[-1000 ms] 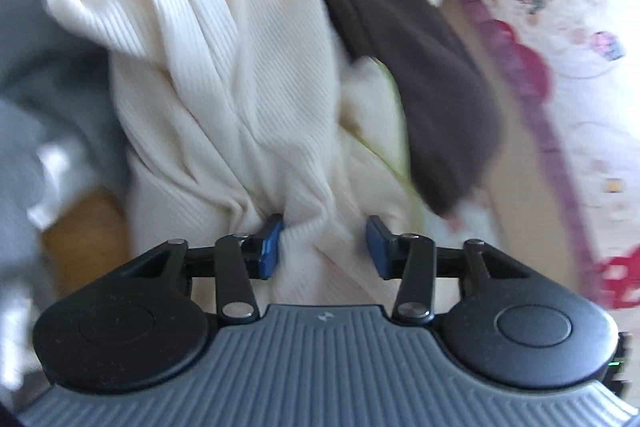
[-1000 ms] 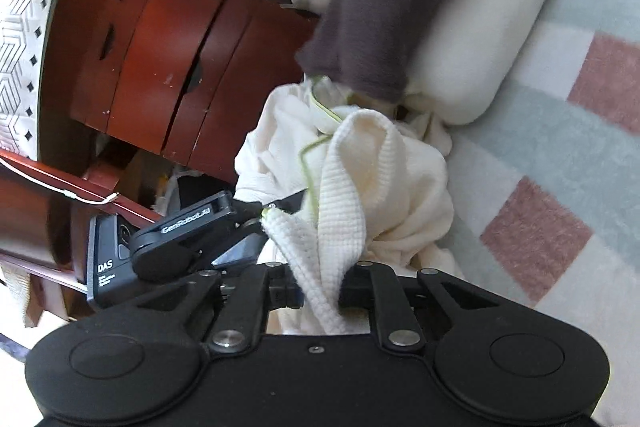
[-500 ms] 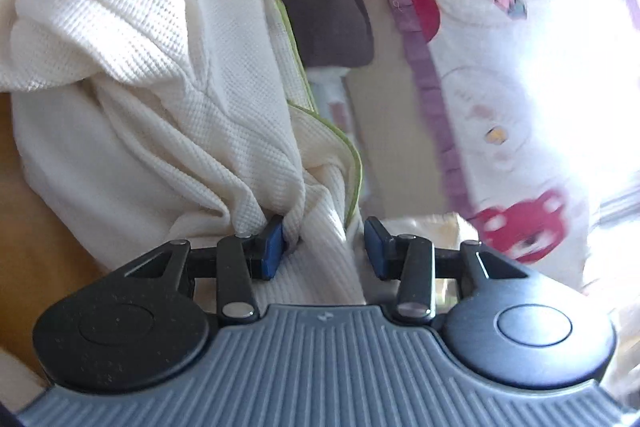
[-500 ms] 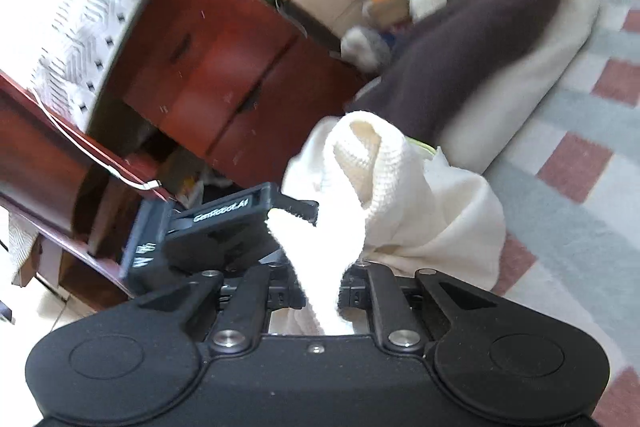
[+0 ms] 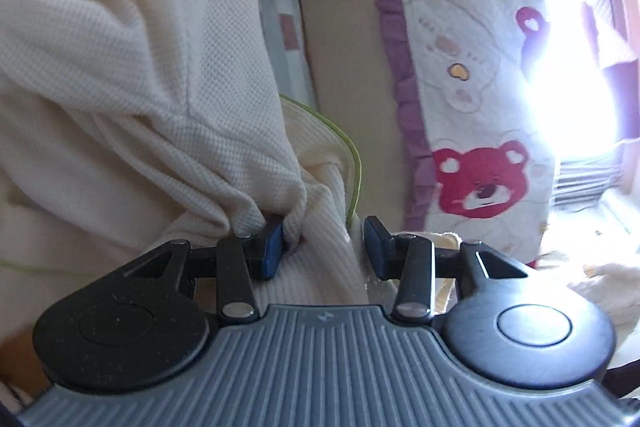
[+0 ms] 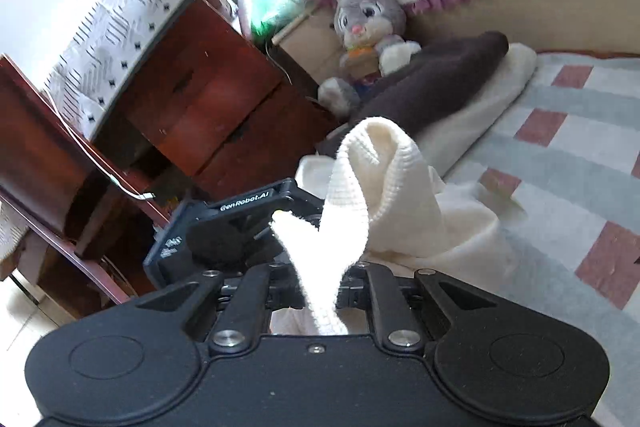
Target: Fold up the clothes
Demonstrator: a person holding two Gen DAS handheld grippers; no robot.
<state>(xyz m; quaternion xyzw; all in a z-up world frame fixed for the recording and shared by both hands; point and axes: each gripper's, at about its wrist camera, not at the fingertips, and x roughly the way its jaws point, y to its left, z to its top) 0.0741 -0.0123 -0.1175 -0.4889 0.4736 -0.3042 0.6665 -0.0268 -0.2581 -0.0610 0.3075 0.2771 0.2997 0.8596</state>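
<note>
A cream waffle-knit garment with a lime-green edge fills the left of the left wrist view. My left gripper is open, its jaws apart with a fold of the garment lying between them, against the left pad. My right gripper is shut on a strip of the same cream garment, which loops up in front of it. The left gripper's black body shows just beyond, to the left.
A folded dark brown garment lies on a cream one on the checked bedcover. A plush rabbit, a red-brown wooden cabinet and a bear-print quilt with a purple frill stand around.
Both grippers have lifted and tilted with the cream garment. The right view now looks higher across the bed toward the rabbit. The left view has swung right toward the quilt and window.
</note>
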